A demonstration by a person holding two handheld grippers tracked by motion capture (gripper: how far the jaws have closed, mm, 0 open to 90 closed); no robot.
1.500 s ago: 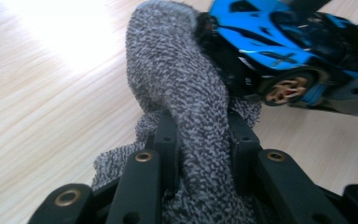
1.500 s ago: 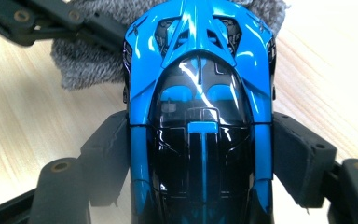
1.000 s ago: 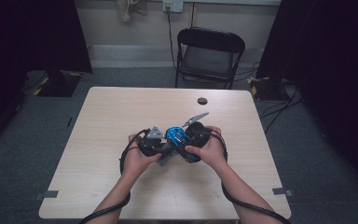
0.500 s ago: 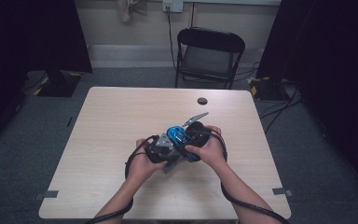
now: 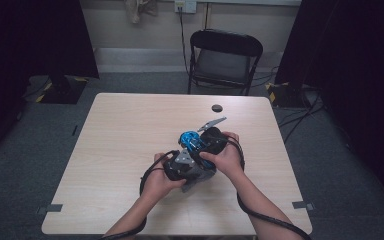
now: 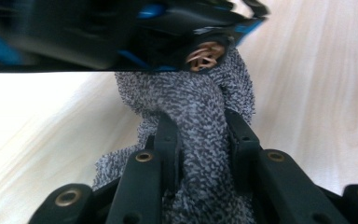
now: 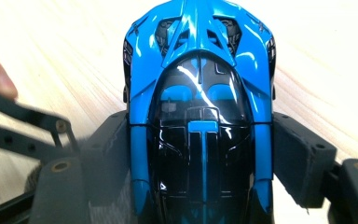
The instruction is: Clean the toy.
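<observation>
A glossy blue and black toy car [image 7: 198,56] is gripped by its sides between the jaws of my right gripper [image 7: 200,140], nose pointing away. From above, the car [image 5: 190,140] sits over the middle of the table [image 5: 125,125], with both hands close around it. My left gripper [image 6: 200,126] is shut on a grey speckled cloth [image 6: 186,93]. The cloth bunches up against the car's underside [image 6: 121,28] by a wheel [image 6: 207,53]. In the high view the left gripper [image 5: 180,167] is just below and left of the right gripper [image 5: 207,142].
A small black round object [image 5: 216,108] lies on the table beyond the hands. A black folding chair [image 5: 225,55] stands behind the far edge. Cables trail from both grippers along the forearms toward the near edge.
The left hand with the cloth has shifted right and toward the near edge, closing in under the car. The right hand and car have barely moved.
</observation>
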